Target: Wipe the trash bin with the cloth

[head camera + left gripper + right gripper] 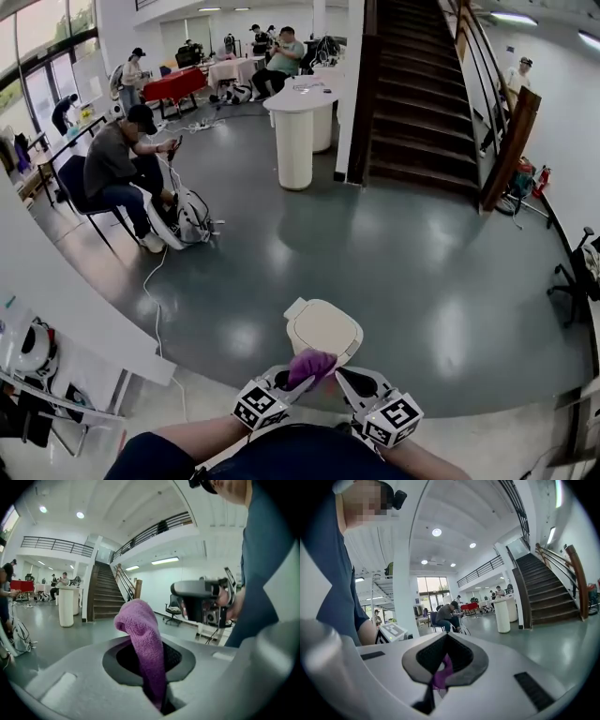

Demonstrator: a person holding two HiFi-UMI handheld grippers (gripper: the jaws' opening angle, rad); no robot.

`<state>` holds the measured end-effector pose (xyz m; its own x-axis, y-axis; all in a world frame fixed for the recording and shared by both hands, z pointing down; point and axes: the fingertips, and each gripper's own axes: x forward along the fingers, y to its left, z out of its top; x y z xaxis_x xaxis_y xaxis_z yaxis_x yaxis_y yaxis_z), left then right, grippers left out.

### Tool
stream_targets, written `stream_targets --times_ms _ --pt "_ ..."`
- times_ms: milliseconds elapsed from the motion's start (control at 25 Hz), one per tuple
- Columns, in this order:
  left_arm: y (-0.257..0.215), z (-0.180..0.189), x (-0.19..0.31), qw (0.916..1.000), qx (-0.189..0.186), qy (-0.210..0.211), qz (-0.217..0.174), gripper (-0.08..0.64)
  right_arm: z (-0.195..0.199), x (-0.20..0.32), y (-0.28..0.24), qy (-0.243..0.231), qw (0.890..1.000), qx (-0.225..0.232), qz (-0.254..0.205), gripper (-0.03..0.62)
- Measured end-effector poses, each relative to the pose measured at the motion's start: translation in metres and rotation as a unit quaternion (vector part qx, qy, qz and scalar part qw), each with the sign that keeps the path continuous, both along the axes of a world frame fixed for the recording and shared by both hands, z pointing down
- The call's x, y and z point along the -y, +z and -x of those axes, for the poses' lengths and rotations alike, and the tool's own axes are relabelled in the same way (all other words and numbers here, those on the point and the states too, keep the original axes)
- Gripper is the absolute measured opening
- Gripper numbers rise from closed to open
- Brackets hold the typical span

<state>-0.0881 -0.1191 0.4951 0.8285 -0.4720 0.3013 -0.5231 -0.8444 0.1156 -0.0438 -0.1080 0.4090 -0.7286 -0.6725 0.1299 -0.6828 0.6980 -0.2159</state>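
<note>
Two tools, one cloth, and both have hold of it.

Head view: my left tool [289, 382] and right tool [349, 382] sit close together low in frame, with the purple cloth [311, 364] bunched between them. The bin [323, 328] stands on the grey floor [422, 281] just ahead, cream lid down. The cloth overlaps its near edge from here, and I can't tell whether they touch. A cable [155, 291] trails off to the left. A seated person [122, 169] and a bag [192, 217] are well apart from the bin, and the stairs [412, 94] are far back. None of that blocks me, I'd say.

Left gripper view: the jaws are closed tight on the cloth, with a thick fold standing up out of them. The right tool shows just beside it. No bin here.

Right gripper view: the jaws are pinched together on a thin purple corner. That's a small bite and it could slip. No bin here either.

Handling: the cloth looks soft, limp and light. I'd bunch more of it into one tool so a pad faces the lid. The bin looks like light plastic with a smooth lid, so it may skate under pressure. Gently, then.
</note>
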Motion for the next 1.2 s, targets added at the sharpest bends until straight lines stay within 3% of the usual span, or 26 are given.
stream_targets --times_ms 200,400,1200 --pt "-0.061 -0.001 -0.011 0.9981 -0.058 -0.004 -0.021 0.058 -0.005 -0.014 -0.004 -0.003 1.0 0.003 -0.002 0.009" --pt "-0.094 -0.004 -0.033 0.9945 -0.101 0.008 -0.026 0.058 0.001 -0.025 -0.005 -0.009 1.0 0.007 -0.009 0.009" --pt "-0.096 0.008 -0.044 0.9939 -0.105 -0.011 -0.032 0.058 0.014 -0.027 -0.007 -0.035 0.999 0.003 -0.014 0.009"
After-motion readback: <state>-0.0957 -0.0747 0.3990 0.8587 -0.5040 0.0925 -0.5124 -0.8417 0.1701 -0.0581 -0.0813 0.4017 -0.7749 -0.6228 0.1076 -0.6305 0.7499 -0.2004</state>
